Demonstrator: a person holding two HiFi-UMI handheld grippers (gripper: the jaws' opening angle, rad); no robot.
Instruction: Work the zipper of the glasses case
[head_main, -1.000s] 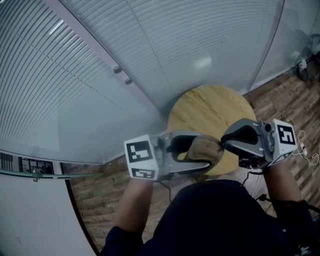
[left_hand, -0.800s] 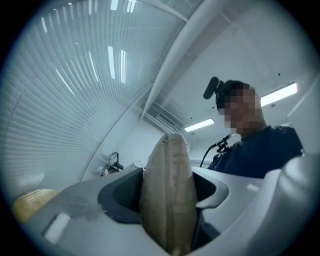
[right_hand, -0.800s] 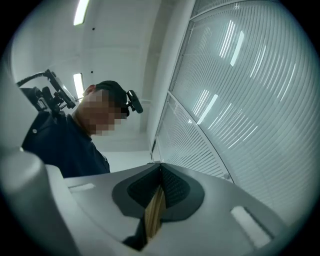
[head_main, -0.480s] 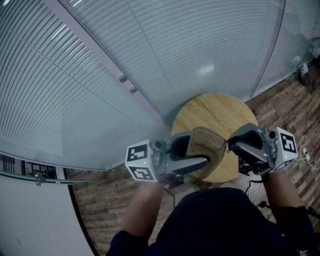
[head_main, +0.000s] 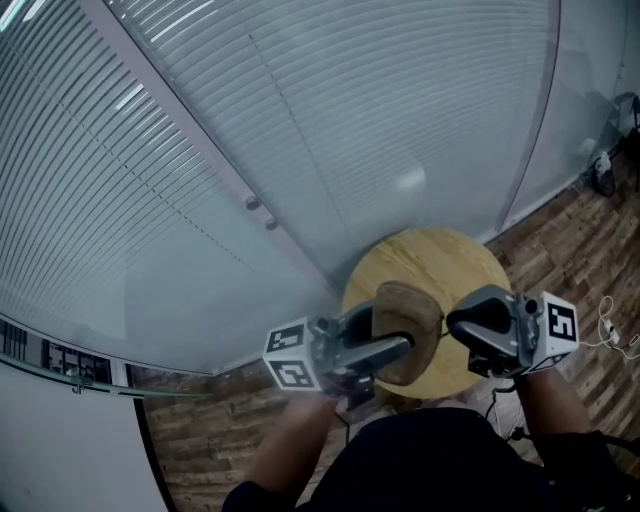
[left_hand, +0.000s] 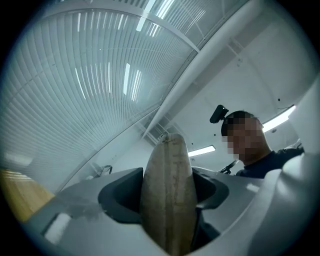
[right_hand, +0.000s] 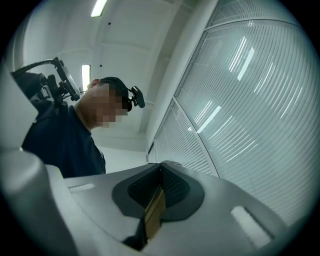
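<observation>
- one glasses case (head_main: 405, 318), tan and oval, is held up in the air above the near edge of the one round wooden worktop (head_main: 430, 262); it does not rest on it.
- two grippers are in view, one in each hand, each with one marker cube: the left one's (head_main: 295, 355) and the right one's (head_main: 560, 325).
- left gripper (head_main: 395, 335): its two fingers (left_hand: 120, 195) stand wide and are clamped on the case, one on each flat side. in the left gripper view the case (left_hand: 167, 200) stands on edge between them, with a seam running up its middle.
- right gripper (head_main: 452, 328): its tip meets the right edge of the case. its two fingers (right_hand: 175, 192) are closed together, pinching one thin tan strip (right_hand: 154, 217); i cannot tell whether this is the zipper's pull.
- one person in a dark top (head_main: 440, 460) shows in all three views.
- behind the worktop stands a glass wall with blinds (head_main: 300, 120), with two small metal fittings (head_main: 260, 212) on it.
- the floor (head_main: 560, 225) is of wood planks.
</observation>
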